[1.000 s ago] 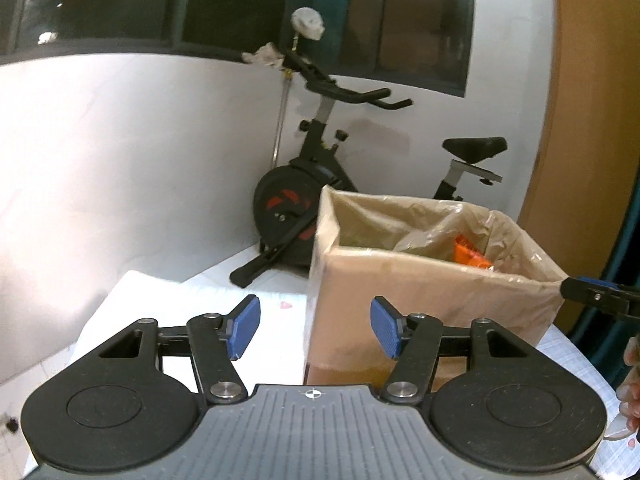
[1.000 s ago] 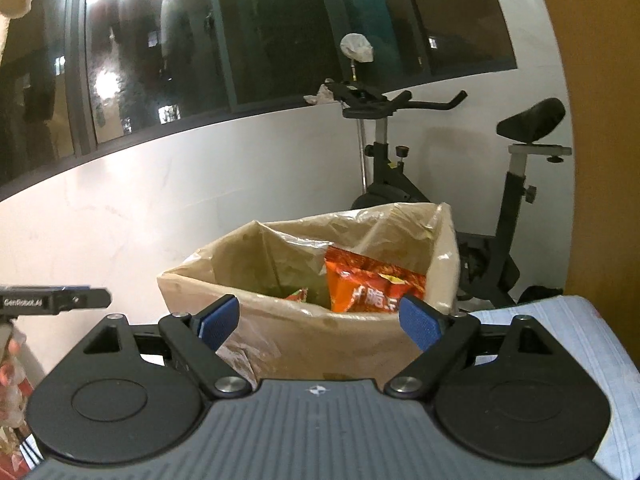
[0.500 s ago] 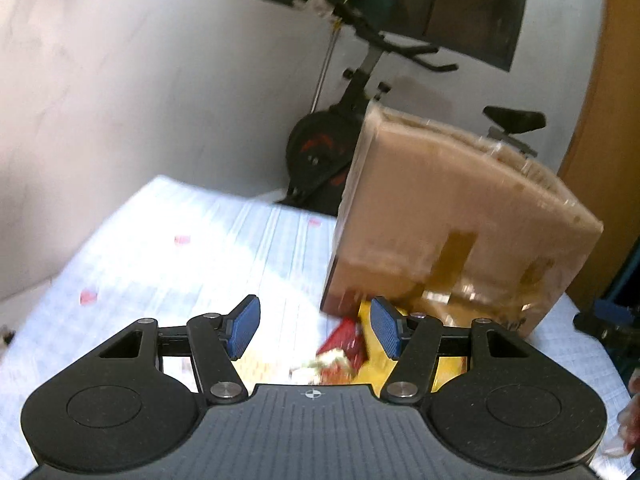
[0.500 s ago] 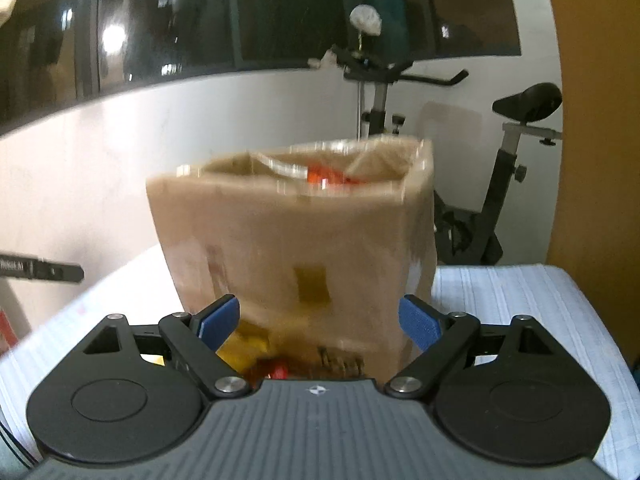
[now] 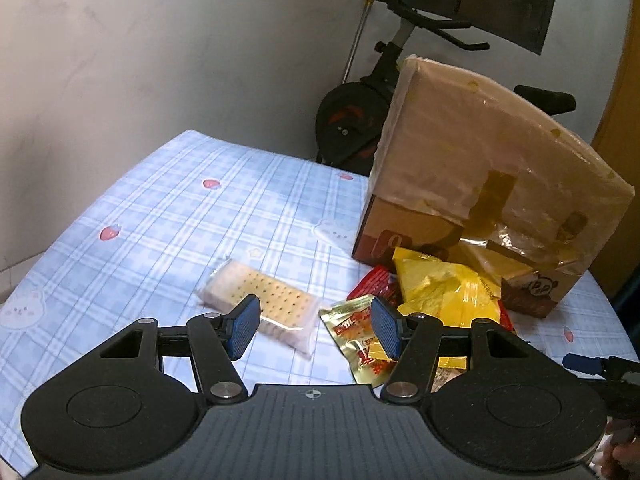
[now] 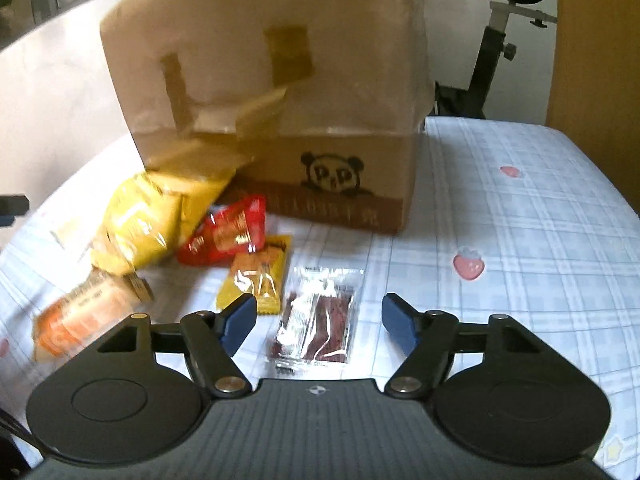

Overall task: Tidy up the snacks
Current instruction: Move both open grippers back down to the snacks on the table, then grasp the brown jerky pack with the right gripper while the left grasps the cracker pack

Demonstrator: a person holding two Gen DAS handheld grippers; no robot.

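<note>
We've got the cardboard box (image 6: 280, 92) standing on the checked tablecloth (image 6: 520, 240), w/ loose snacks strewn on the cloth in front of it. Right gripper (image 6: 318, 322) hangs over the clear packet of dark red strips (image 6: 316, 320); its jaws have just been closing but aren't pressing on anything yet, packet lying below the gap. Left gripper (image 5: 314, 330) has jaws about half apart, empty, above the cracker pack (image 5: 260, 306) and the gold sachet (image 5: 360, 336). Handling, as we judge it: all light, crinkly film, prob. slippery, so pinch a sealed edge or across the narrow width. Crackers look brittle, so grip gently by the long sides. Yellow bag (image 6: 136, 220) is puffy, better taken by a corner. Count approx.: 1 box, 1 cracker pack, 1 yellow bag, 1 red pouch (image 6: 228, 236), 1 small yellow bar (image 6: 260, 276), 1 strip packet, 1 gold sachet, 1 blurred orange pack (image 6: 84, 316); more may be hidden.
</note>
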